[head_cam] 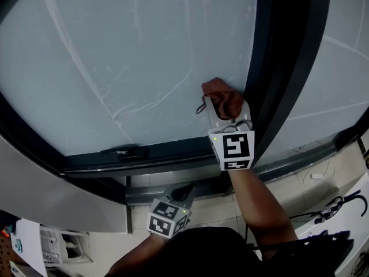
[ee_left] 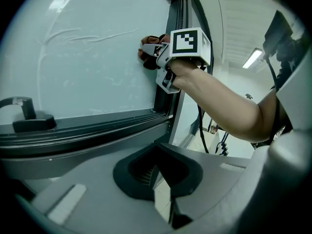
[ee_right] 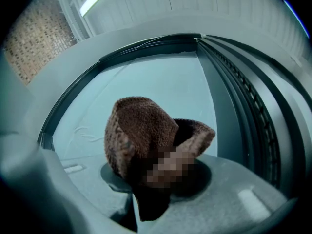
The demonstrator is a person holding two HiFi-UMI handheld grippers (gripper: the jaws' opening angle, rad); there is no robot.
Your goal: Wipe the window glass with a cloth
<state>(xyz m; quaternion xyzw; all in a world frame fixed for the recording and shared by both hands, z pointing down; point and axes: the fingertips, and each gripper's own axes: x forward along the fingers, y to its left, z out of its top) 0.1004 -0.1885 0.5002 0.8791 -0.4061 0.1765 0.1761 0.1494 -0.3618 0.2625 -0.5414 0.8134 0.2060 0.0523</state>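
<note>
The window glass (head_cam: pixel 144 56) fills most of the head view and carries faint curved smear lines (head_cam: pixel 138 105). A brown cloth (head_cam: pixel 222 97) is pressed on the pane, close to the dark upright frame bar (head_cam: pixel 282 68). My right gripper (head_cam: pixel 222 109) is shut on it. In the right gripper view the cloth (ee_right: pixel 146 135) bunches up out of the right gripper (ee_right: pixel 151 189) against the glass (ee_right: pixel 161 87). The left gripper (head_cam: pixel 179 198) hangs low, under the sill, shut with nothing in it. From the left gripper (ee_left: pixel 163 189) view I see the cloth (ee_left: pixel 148 57) and the right gripper (ee_left: pixel 152 50) on the glass (ee_left: pixel 87 72).
A black handle (head_cam: pixel 124 152) lies on the bottom frame rail, also in the left gripper view as the handle (ee_left: pixel 27 118). A second pane (head_cam: pixel 340 68) lies right of the frame bar. White objects (head_cam: pixel 52 244) sit at lower left, black cables (head_cam: pixel 340 203) on the floor at lower right.
</note>
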